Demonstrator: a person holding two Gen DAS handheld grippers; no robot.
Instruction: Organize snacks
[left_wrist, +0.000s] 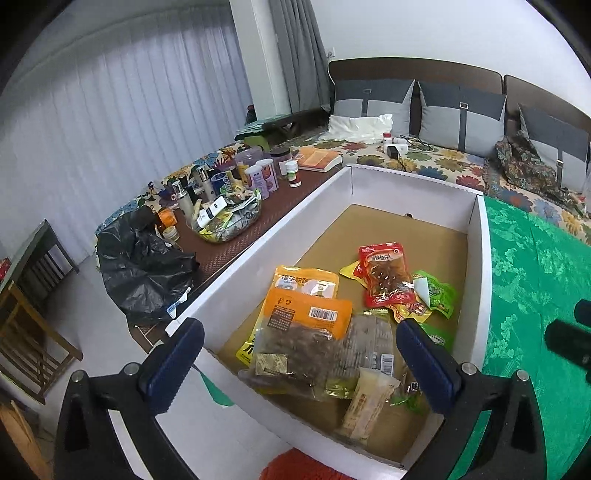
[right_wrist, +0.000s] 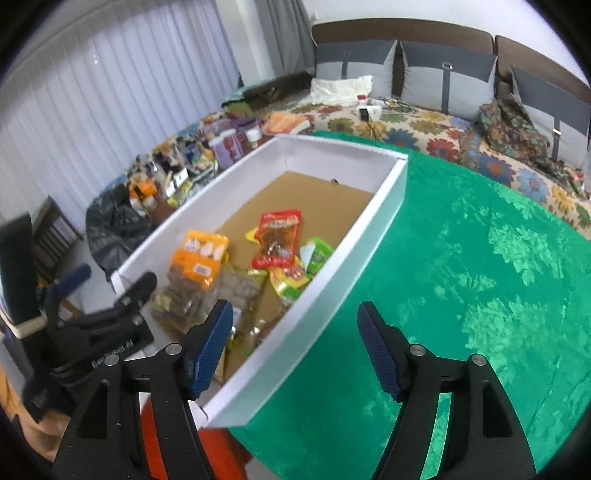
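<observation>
A white cardboard box (left_wrist: 258, 243) with a brown floor holds several snack packs: an orange pack (left_wrist: 306, 317), a red pack (left_wrist: 386, 275), green packs (left_wrist: 439, 293) and a pale stick pack (left_wrist: 369, 402). My left gripper (left_wrist: 301, 363) is open and empty, hovering over the box's near end above the orange pack. My right gripper (right_wrist: 295, 347) is open and empty, over the box's right wall (right_wrist: 354, 266) and the green cloth (right_wrist: 461, 277). The snack packs also show in the right wrist view, with the red pack (right_wrist: 277, 240) in the middle. The left gripper (right_wrist: 107, 306) shows at the left there.
A brown mat beside the box carries bottles and jars (left_wrist: 255, 173), a bowl of sachets (left_wrist: 229, 221) and a black plastic bag (left_wrist: 144, 273). A floral bed with grey pillows (left_wrist: 461, 118) lies behind. A wooden chair (left_wrist: 26, 332) stands at the left.
</observation>
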